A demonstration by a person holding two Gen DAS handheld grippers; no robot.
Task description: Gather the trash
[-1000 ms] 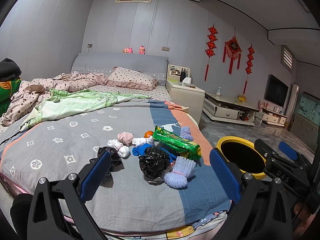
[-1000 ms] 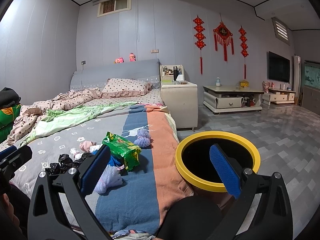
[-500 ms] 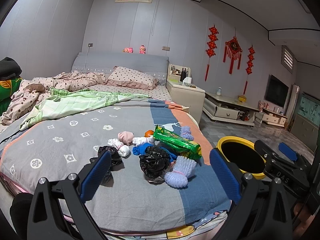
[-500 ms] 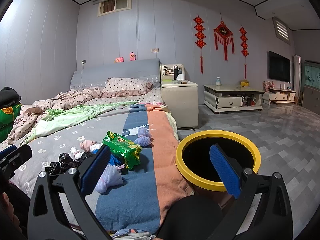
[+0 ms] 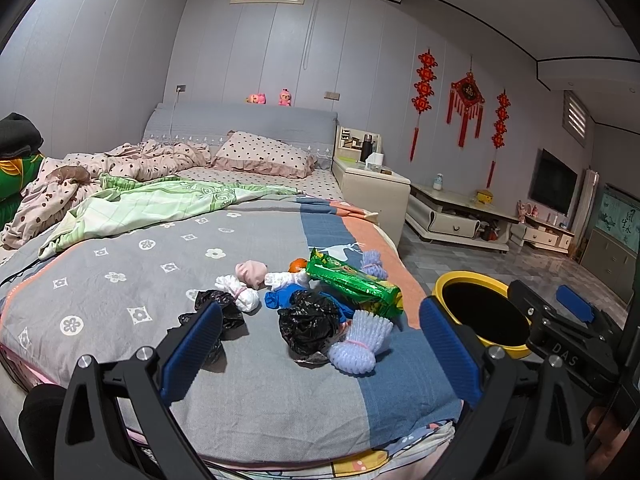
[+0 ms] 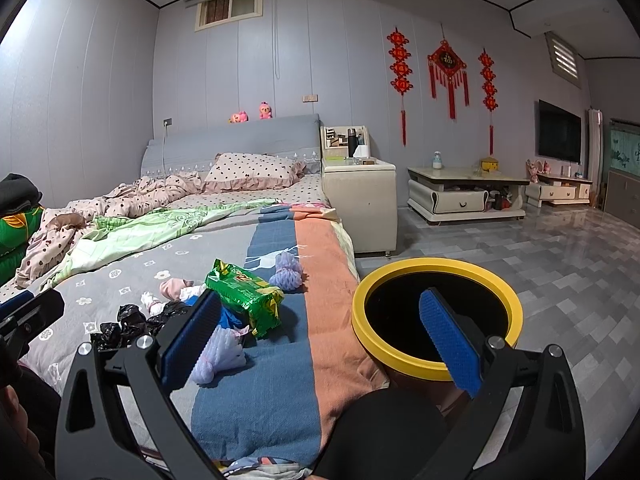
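Note:
Trash lies heaped near the foot of the bed: a green snack wrapper [image 5: 352, 282] [image 6: 243, 295], a crumpled black bag [image 5: 310, 325], a second black bag [image 5: 218, 312] [image 6: 120, 326], lavender foam nets [image 5: 358, 346] [image 6: 218, 354] [image 6: 287, 272], a blue wad [image 5: 280, 300], white and pink scraps [image 5: 240, 298] and a small orange [image 5: 297, 266]. A yellow-rimmed black bin [image 5: 478, 312] [image 6: 436, 314] stands on the floor beside the bed. My left gripper [image 5: 320, 356] hovers open over the bed's near edge, short of the heap. My right gripper [image 6: 320, 340] is open, spanning bed edge and bin.
The bed [image 5: 140, 280] carries a rumpled green quilt [image 5: 160, 204], pink dotted bedding and a pillow [image 5: 264, 156]. A nightstand [image 6: 360, 204] and low TV cabinets [image 6: 464, 198] stand along the wall. Tiled floor [image 6: 560, 264] stretches right of the bin. A dark knee [image 6: 384, 432] is below.
Both views have crept very slightly; the grippers stay open and nothing on the bed has moved.

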